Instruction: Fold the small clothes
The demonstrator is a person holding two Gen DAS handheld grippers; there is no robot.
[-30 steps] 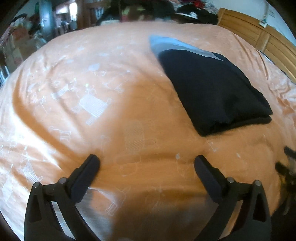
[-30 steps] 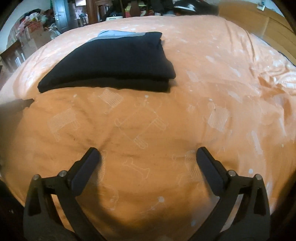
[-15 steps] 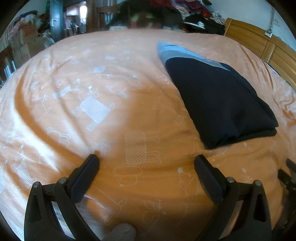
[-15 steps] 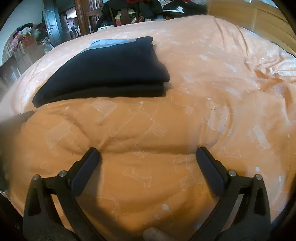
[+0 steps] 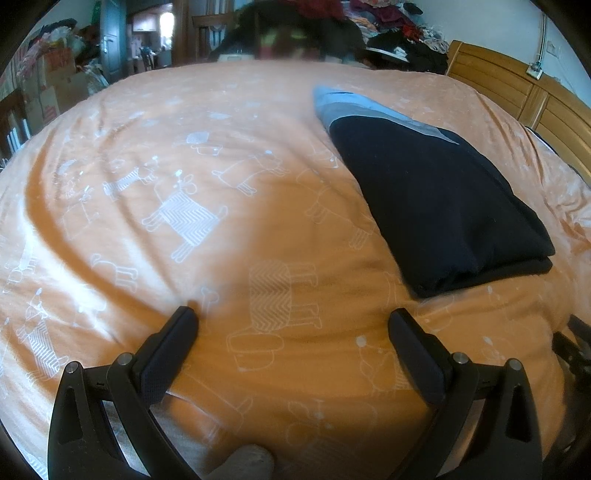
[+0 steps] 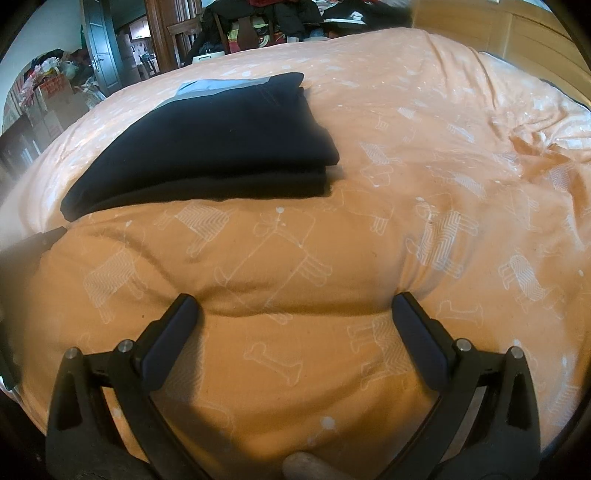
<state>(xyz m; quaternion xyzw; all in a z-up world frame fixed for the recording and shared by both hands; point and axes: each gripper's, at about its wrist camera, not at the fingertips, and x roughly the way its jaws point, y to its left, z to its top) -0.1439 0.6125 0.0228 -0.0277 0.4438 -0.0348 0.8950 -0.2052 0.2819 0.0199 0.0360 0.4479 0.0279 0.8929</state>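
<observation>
A folded black garment (image 5: 439, 199) with a grey-blue band at its far end lies flat on the orange bedspread (image 5: 184, 155). In the left wrist view it sits ahead and to the right of my left gripper (image 5: 293, 321), which is open and holds nothing. The same black garment (image 6: 214, 144) appears ahead and to the left of my right gripper (image 6: 295, 310) in the right wrist view. That gripper is open too, low over the bedspread (image 6: 424, 155), its fingers apart from the cloth stack.
A wooden headboard (image 5: 517, 88) runs along the right side of the bed. Heaped clothes (image 5: 373, 22) and a chair stand beyond the far edge. Boxes and a doorway (image 6: 103, 55) are at the far left. The bed's near edge is just under both grippers.
Both grippers have drawn back and lower toward the near edge of the bed, staying open. The folded garment has not moved on the bedspread.
</observation>
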